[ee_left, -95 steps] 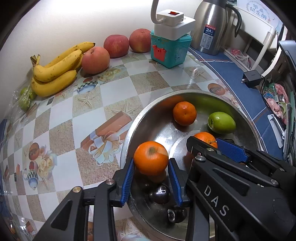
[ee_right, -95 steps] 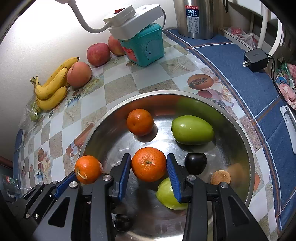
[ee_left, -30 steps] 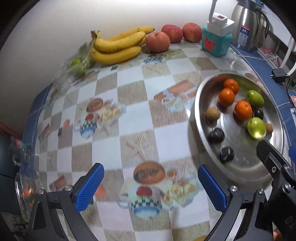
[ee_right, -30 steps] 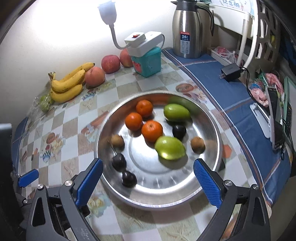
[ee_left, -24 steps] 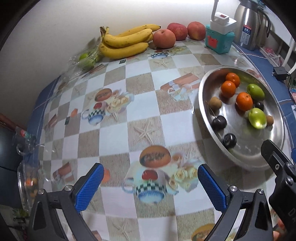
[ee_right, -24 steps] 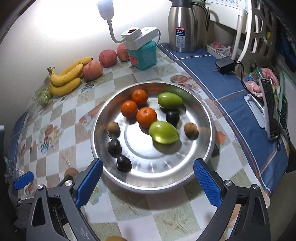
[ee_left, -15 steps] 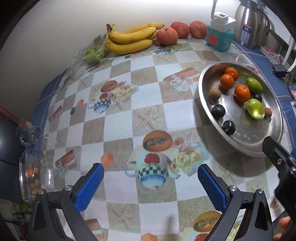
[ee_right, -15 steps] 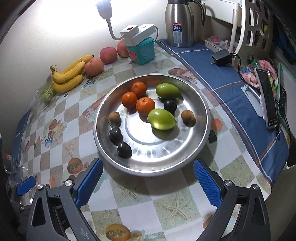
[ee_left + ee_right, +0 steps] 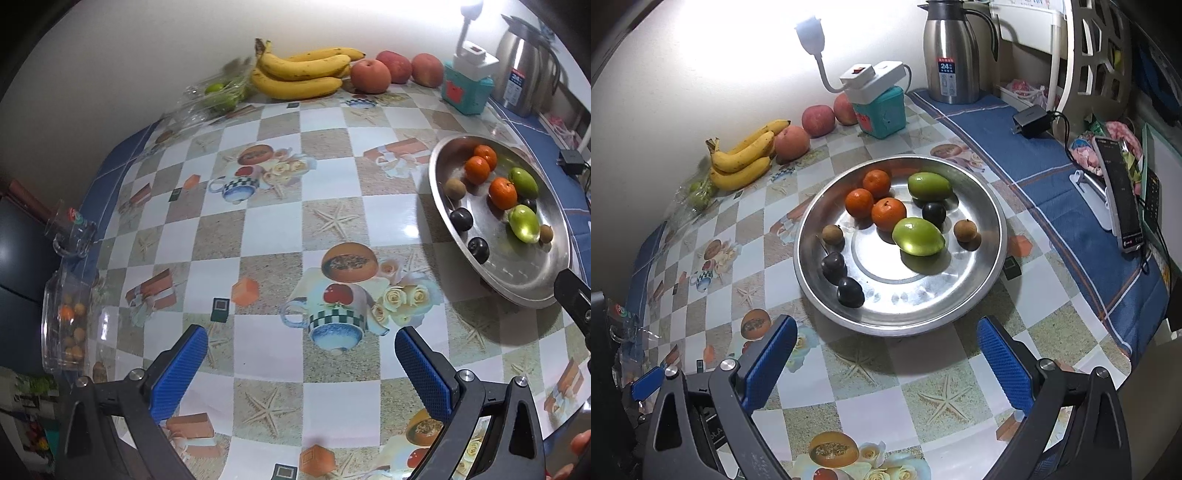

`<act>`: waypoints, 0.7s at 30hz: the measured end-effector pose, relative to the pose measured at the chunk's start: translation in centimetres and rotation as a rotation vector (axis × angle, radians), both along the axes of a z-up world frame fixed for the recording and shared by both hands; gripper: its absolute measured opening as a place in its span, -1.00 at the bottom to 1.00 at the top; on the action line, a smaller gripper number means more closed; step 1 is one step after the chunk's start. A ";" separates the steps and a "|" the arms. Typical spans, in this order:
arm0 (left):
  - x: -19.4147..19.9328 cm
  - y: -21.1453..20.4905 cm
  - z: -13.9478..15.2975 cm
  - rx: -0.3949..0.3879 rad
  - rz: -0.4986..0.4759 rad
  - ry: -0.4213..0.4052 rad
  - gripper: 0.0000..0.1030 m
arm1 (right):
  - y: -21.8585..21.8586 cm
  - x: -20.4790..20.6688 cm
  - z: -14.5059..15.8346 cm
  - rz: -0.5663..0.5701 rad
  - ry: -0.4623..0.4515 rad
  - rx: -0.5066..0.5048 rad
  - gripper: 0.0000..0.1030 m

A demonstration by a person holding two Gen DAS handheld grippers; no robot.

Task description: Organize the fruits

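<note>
A round steel tray (image 9: 993, 258) (image 9: 524, 291) holds three oranges (image 9: 888, 213), two green mangoes (image 9: 919, 236), dark plums (image 9: 850, 291) and small brown fruits (image 9: 965, 230). My right gripper (image 9: 886, 350) is open and empty, raised above the table in front of the tray. My left gripper (image 9: 301, 356) is open and empty, raised over the patterned tablecloth well left of the tray. Bananas (image 9: 299, 75) (image 9: 744, 158) and three apples (image 9: 370, 75) (image 9: 792, 142) lie along the back wall.
A teal box with a white power strip (image 9: 882, 107) and a steel thermos (image 9: 951, 55) stand at the back. A charger (image 9: 1032, 120) and phones (image 9: 1117, 184) lie on the blue cloth at right. A clear box of small fruit (image 9: 66, 321) sits at the table's left edge.
Both grippers let go of their oranges into the tray, opened wide, and pulled back and up away from the tray. The left one swung left over the tablecloth.
</note>
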State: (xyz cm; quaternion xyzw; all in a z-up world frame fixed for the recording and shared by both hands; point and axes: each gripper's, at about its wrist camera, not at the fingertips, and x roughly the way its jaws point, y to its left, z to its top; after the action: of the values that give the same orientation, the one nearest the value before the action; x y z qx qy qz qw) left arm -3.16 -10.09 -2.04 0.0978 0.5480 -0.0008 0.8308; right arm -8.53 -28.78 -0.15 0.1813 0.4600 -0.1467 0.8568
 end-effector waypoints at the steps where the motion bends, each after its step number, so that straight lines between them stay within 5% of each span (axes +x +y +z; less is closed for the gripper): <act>1: 0.0 0.1 0.0 -0.002 0.005 -0.001 0.99 | 0.1 0.0 0.1 0.003 -0.001 -0.005 0.91; 21: 0.5 1.9 -0.2 -0.013 0.050 0.016 1.00 | 2.5 0.8 -0.2 0.080 0.040 -0.094 0.91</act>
State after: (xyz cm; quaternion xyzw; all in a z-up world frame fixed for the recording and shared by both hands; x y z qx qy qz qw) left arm -2.65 -8.20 -2.28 0.0789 0.5570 0.0157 0.8266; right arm -7.69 -26.25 -0.39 0.1193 0.4764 -0.1375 0.8602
